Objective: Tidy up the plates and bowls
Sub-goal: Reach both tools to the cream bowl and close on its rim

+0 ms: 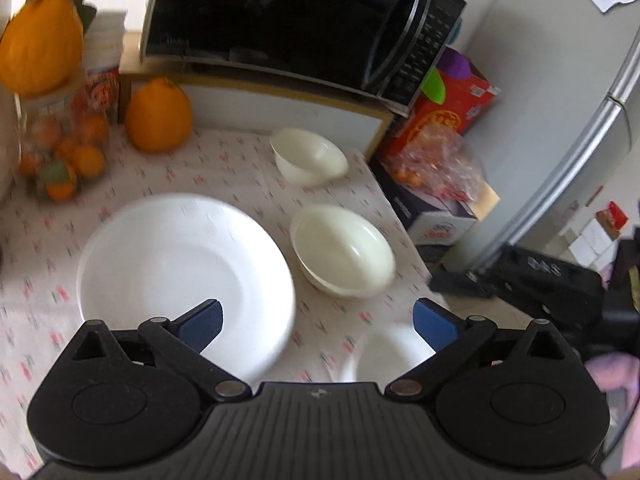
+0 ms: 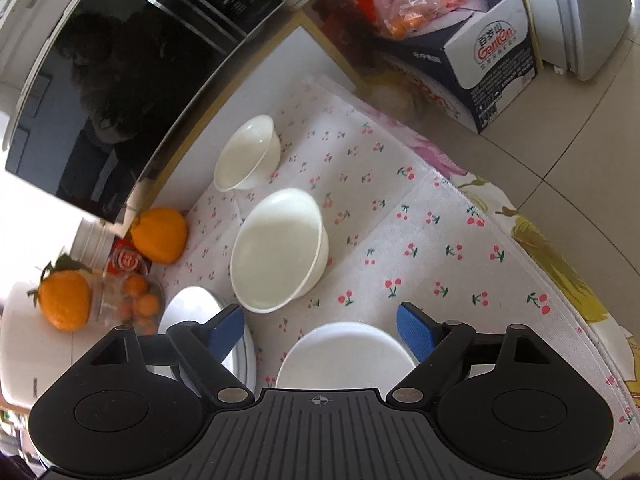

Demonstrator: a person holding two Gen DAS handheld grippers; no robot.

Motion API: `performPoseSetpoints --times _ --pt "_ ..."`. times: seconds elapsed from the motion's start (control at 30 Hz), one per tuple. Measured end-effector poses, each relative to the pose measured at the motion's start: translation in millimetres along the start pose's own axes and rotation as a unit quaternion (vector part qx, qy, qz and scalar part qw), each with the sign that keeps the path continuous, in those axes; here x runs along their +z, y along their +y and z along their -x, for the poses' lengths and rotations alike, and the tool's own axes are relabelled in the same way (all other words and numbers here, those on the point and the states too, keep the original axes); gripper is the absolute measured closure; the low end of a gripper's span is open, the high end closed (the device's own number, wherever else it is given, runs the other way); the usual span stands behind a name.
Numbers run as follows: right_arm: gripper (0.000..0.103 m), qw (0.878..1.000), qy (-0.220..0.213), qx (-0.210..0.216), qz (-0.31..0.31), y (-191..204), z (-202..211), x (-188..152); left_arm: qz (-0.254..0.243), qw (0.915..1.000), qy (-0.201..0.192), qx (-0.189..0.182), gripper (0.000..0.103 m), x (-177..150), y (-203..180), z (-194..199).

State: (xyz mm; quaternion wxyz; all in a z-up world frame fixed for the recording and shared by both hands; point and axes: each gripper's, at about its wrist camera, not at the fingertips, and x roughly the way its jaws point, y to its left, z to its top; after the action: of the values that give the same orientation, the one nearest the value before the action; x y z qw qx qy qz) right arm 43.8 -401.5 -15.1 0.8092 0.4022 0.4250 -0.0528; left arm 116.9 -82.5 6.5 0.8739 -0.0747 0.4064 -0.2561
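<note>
A large white plate [image 1: 180, 276] lies on the cherry-print cloth [image 1: 224, 168]; a large cream bowl [image 1: 344, 252] sits to its right and a small cream bowl [image 1: 308, 158] farther back. A small white plate [image 1: 384, 356] lies near the table's front right. My left gripper [image 1: 318, 326] is open and empty, above the cloth between the two plates. In the right wrist view the large bowl [image 2: 280, 250], small bowl [image 2: 248, 154], large plate [image 2: 200, 304] and small plate [image 2: 344, 356] show. My right gripper [image 2: 320, 330] is open and empty, just above the small plate.
A black microwave [image 1: 296, 20] stands on a shelf behind the table. Oranges [image 1: 158, 114] and a jar of small fruit [image 1: 60, 152] sit at the back left. Boxes and a bag of fruit [image 1: 436, 160] stand on the floor to the right, by a fridge [image 1: 560, 80].
</note>
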Motion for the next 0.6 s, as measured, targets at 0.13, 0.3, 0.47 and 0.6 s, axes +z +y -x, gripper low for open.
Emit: performPoseSetpoints --times 0.13,0.3,0.47,0.6 --pt "0.018 1.0 -0.007 0.008 -0.017 0 -1 5 -0.004 0.9997 -0.012 0.021 0.001 22 14 -13" --pt "0.018 0.999 -0.019 0.014 -0.036 1 -8 13 -0.006 0.9997 -0.012 0.021 0.002 41 20 -35" --pt "0.018 0.996 -0.033 0.025 -0.074 -1 -19 20 -0.023 0.9996 -0.016 -0.006 0.008 51 15 -58" --pt "0.018 0.995 -0.039 0.028 -0.092 0 -31 22 -0.02 0.9994 0.003 -0.029 0.026 57 14 -80"
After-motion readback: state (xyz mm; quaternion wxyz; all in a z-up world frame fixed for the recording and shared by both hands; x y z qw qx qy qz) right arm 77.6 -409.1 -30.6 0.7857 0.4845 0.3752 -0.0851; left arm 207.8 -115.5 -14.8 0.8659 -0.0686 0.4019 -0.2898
